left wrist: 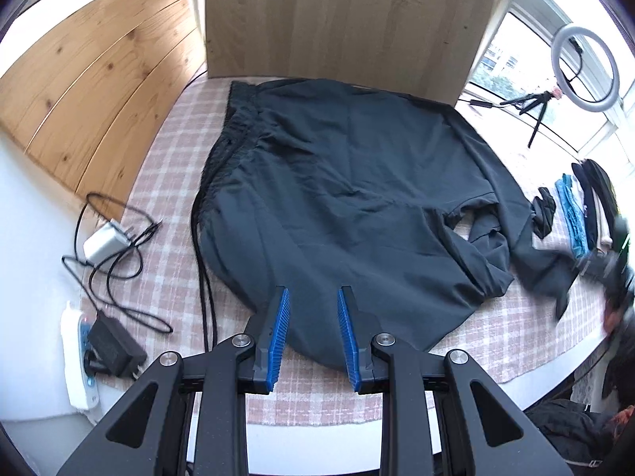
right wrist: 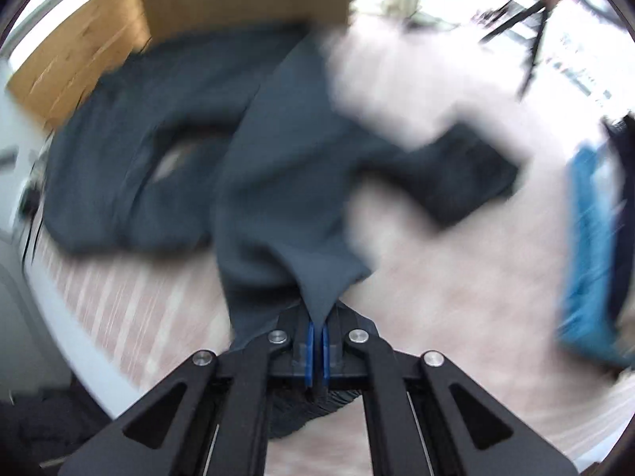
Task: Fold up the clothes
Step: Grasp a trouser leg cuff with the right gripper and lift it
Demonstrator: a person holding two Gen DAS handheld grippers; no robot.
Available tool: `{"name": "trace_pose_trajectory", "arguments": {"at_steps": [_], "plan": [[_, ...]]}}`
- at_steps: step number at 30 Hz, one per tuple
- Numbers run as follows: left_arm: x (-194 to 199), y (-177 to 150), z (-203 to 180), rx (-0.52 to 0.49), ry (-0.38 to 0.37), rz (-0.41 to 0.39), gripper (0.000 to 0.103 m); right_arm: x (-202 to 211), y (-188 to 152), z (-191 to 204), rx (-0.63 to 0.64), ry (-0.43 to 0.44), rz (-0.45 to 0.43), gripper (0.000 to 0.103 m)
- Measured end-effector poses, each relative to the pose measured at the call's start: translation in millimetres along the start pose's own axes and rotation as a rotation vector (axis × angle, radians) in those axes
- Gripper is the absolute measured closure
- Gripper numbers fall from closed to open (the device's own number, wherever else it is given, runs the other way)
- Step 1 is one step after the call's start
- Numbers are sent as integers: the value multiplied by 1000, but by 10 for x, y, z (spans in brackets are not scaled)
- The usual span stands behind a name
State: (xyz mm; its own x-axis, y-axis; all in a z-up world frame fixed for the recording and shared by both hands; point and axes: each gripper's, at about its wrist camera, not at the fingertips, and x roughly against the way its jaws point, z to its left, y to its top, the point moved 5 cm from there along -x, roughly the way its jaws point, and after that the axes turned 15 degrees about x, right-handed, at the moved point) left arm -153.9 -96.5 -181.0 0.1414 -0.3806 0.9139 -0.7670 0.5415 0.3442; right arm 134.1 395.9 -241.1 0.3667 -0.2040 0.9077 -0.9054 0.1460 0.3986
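A pair of dark grey-blue shorts [left wrist: 337, 182] lies spread on the pink checked cloth [left wrist: 174, 182], waistband at the far left. My left gripper [left wrist: 313, 297] is open and empty, its blue pads just above the near hem. My right gripper [right wrist: 317, 329] is shut on a pulled-out edge of the shorts [right wrist: 285, 166] and holds it off the cloth; that view is motion-blurred. In the left wrist view the right gripper [left wrist: 611, 273] shows blurred at the right edge with the cloth stretched toward it.
A power strip [left wrist: 79, 357], a white charger [left wrist: 105, 242] and loose cables lie at the left. Folded clothes, one blue [left wrist: 571, 214], are stacked at the right. A wooden board [left wrist: 349, 20] stands behind and a ring light [left wrist: 587, 67] at the window.
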Motion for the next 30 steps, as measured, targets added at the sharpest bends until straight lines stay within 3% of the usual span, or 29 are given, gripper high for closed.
{"name": "trace_pose_trajectory", "arguments": {"at_steps": [3,5,6,7,8,12,14,18,20,24,25,27,30], "plan": [[-6,-62,28,12,4,8,79,436,476,-945,16,-387,-67,101],[-25,-97,15,20,10,15,79,568,727,-1576,-11,-501,-61,97],[-36,-114,6,23,14,19,79,554,814,-1829,-29,-542,-17,80],[-51,-133,-10,23,16,24,79,533,903,-1896,-49,-562,9,58],[-67,-152,-31,21,17,30,79,512,992,-1938,-70,-579,31,51],[-156,-238,-120,7,27,56,79,314,1170,-1618,-27,-363,-37,46],[-208,-277,-170,1,31,69,79,112,979,-1074,-27,-239,-8,41],[-280,-312,-271,-17,27,92,79,-562,588,-533,-122,19,75,41],[-303,-313,-305,-22,30,99,79,-905,604,-436,-121,36,94,41],[-289,-318,-347,-48,38,103,79,-1255,578,-295,-140,-65,143,42],[-276,-321,-358,-56,38,102,79,-1266,541,-298,-158,-50,125,55],[-253,-324,-375,-71,36,99,78,-1230,470,-301,-212,3,82,100],[-246,-305,-377,-93,28,99,77,-1019,378,-292,-295,68,11,100]]}}
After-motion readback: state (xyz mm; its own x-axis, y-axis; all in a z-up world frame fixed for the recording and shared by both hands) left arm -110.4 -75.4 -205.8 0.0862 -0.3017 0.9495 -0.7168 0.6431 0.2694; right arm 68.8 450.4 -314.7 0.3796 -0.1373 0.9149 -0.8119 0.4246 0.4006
